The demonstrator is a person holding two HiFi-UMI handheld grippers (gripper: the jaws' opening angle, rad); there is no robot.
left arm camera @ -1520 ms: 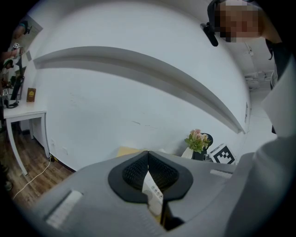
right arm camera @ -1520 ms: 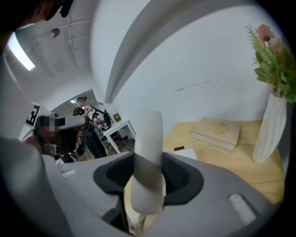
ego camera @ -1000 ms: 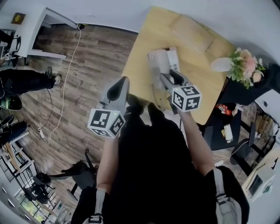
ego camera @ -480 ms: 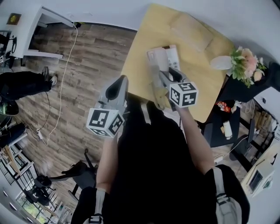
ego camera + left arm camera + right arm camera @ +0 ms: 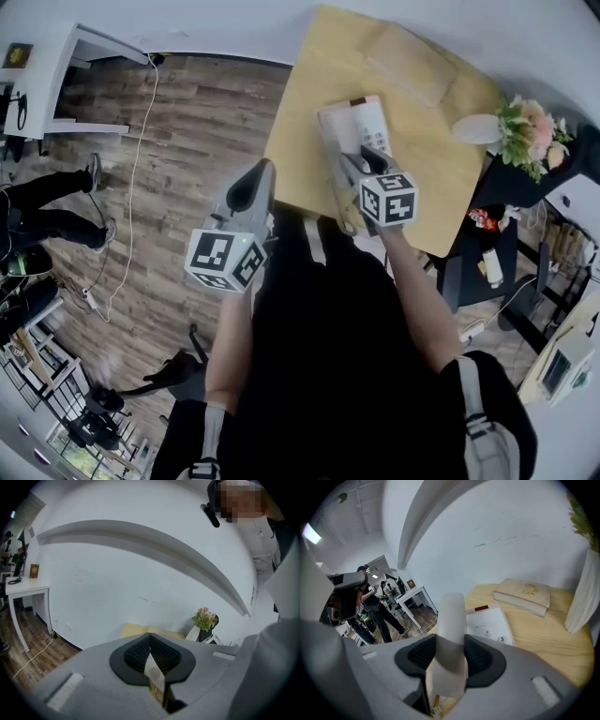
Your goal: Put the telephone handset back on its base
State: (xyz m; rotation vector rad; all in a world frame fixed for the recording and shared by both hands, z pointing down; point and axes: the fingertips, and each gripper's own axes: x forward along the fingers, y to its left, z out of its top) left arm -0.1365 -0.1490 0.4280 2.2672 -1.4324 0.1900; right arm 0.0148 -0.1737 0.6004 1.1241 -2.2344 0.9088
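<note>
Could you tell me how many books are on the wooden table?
1. A tan book lies at the table's far end, beyond the telephone base; the right gripper hides part of the table, so another may be unseen.

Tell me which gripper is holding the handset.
The right gripper: its jaws clamp the white handset. The left gripper holds no handset.

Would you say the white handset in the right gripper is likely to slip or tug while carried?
Probably stiff: the handset looks unbent between the shut jaws of the right gripper. Its smooth, rounded shell may slip. What looks like a coiled cord below could tug as it stretches.
</note>
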